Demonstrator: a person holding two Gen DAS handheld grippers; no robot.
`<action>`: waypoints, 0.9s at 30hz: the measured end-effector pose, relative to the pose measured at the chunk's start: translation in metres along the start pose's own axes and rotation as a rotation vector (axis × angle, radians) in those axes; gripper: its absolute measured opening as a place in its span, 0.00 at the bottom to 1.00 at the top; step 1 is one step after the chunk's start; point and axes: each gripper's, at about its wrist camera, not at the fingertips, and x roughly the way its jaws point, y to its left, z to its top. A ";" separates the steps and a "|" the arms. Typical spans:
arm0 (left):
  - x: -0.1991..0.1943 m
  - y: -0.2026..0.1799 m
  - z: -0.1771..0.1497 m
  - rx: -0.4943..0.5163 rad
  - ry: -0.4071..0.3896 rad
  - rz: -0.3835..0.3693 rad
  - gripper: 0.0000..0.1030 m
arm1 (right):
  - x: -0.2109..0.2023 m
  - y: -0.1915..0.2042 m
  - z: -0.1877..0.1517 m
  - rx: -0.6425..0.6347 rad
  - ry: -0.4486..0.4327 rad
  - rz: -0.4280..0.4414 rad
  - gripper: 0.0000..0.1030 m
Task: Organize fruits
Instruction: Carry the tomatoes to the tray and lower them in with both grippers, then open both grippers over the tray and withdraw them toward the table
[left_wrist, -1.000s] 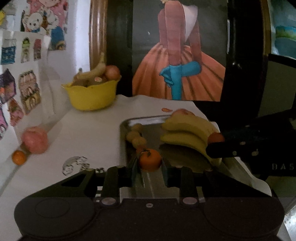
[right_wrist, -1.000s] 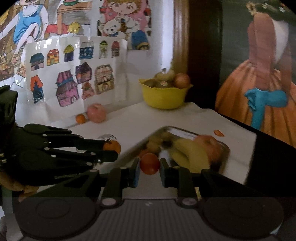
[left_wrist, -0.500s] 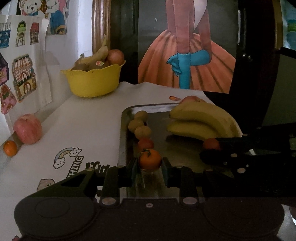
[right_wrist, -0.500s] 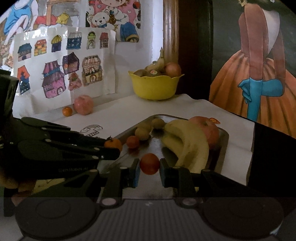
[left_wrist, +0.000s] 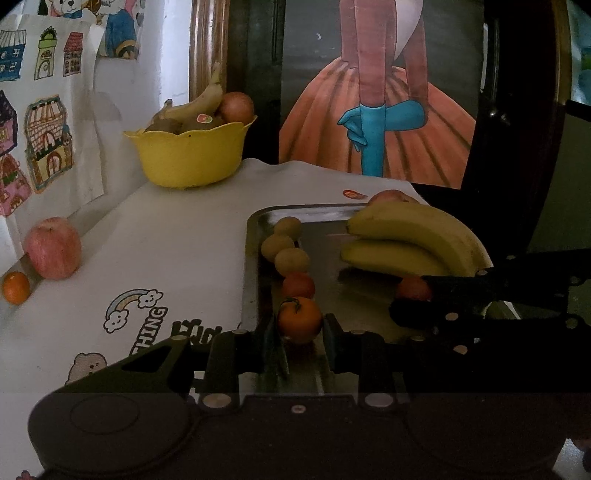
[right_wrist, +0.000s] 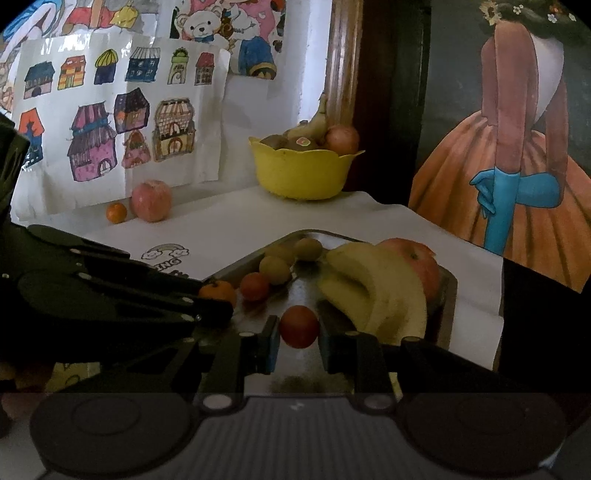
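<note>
We had lowered both grippers toward the tray (left_wrist: 255, 236): left gripper (left_wrist: 300, 325) clenched an orange (left_wrist: 300, 319), right gripper (right_wrist: 298, 334) a tomato (right_wrist: 298, 326).

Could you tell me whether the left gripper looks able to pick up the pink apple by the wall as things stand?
Probably not yet: the left gripper is shut on a small orange. The cloth towards the pink apple looks free.

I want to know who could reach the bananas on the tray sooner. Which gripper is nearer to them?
Right. The right gripper, shut on a red fruit, sits just beside the bananas. The left gripper, holding a tangerine, is at the tray's opposite edge.
</note>
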 end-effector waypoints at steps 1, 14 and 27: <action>0.000 0.000 0.000 -0.001 0.001 -0.001 0.29 | 0.001 0.001 0.000 -0.002 0.002 -0.003 0.25; -0.001 0.000 -0.001 -0.006 -0.002 -0.013 0.33 | 0.005 0.006 -0.002 -0.019 0.025 -0.015 0.27; -0.110 0.009 0.002 -0.075 -0.196 -0.009 0.97 | -0.065 0.027 0.000 0.018 -0.064 -0.056 0.81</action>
